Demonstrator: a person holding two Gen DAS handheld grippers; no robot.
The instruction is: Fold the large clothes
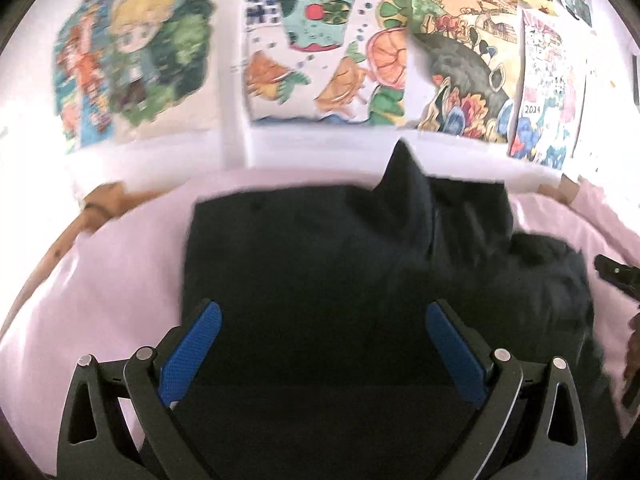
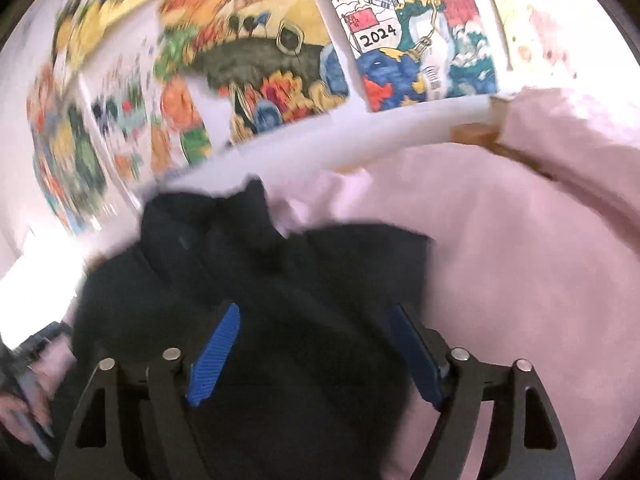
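A large dark navy garment [image 1: 320,256] lies on a pink sheet [image 1: 100,280], flat on its left, bunched with a raised peak on its right. My left gripper [image 1: 323,316] is open above the garment's near part, holding nothing. The right gripper's tip [image 1: 616,274] shows at the right edge. In the right wrist view the same garment [image 2: 248,280] lies crumpled on the pink sheet [image 2: 520,260]. My right gripper [image 2: 314,316] is open over it, empty. The left gripper [image 2: 32,344] shows blurred at the left edge.
A white wall with several colourful children's drawings [image 1: 320,48] rises just behind the bed, also in the right wrist view [image 2: 260,80]. A wooden bed frame [image 1: 100,204] edges the sheet at the far left, and shows at the far right [image 2: 480,132].
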